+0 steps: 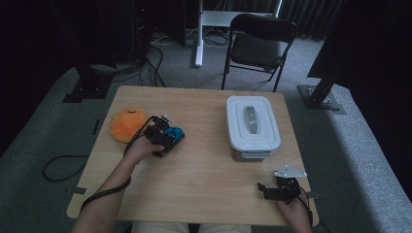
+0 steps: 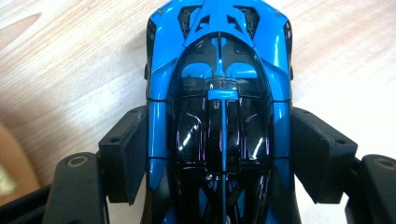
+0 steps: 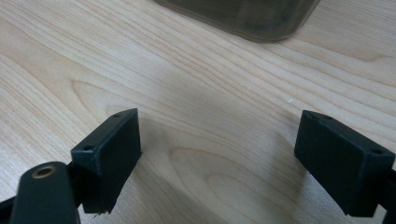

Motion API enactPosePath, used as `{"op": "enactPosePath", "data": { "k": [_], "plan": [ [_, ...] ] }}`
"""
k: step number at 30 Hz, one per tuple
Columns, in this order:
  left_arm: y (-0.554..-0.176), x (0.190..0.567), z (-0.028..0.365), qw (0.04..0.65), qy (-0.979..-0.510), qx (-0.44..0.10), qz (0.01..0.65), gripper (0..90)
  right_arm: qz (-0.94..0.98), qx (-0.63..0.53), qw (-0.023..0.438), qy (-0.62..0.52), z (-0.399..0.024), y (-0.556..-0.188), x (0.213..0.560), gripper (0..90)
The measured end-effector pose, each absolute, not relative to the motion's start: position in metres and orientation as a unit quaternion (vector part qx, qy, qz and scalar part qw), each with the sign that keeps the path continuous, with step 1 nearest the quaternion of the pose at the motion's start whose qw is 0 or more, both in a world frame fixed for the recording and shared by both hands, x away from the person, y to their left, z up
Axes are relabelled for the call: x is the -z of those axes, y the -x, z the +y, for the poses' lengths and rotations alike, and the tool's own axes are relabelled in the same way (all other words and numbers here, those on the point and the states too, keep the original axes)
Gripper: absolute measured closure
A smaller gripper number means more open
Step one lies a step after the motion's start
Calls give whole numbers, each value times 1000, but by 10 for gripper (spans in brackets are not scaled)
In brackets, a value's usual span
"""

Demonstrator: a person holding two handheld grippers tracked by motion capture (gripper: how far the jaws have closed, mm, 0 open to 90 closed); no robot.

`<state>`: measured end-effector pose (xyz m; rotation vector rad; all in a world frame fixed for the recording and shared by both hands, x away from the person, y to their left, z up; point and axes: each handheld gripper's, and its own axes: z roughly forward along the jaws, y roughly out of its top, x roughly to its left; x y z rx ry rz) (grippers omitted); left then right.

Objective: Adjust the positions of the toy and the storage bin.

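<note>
The left gripper [image 2: 219, 154] has its jaws clamped on the blue toy car [image 2: 219, 93], near the orange plush [image 1: 127, 124] on the counter [image 1: 204, 165]. The right gripper [image 3: 219, 158] rests with jaws wide apart and empty near the lidded white box [image 1: 252, 127]. Grasping looks done; carrying and placing the car remain, and the box lid is still on.

I work in what looks like a lab or recording studio: my wooden desk [image 1: 194, 179] sits on grey carpet, black curtains hang behind it, a folding chair [image 1: 259, 46] stands beyond it, and cables [image 1: 145, 63] trail past its far-left corner.
</note>
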<state>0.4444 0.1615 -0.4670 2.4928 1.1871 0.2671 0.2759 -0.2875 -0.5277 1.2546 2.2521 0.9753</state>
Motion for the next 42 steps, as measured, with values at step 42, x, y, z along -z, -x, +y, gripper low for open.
{"op": "enactPosePath", "data": {
  "k": [42],
  "plan": [
    [-308, 468, 225, 210, -913, -102, 334, 288, 799, -346, 194, -452, -288, -276, 528, 141]
  ]
}}
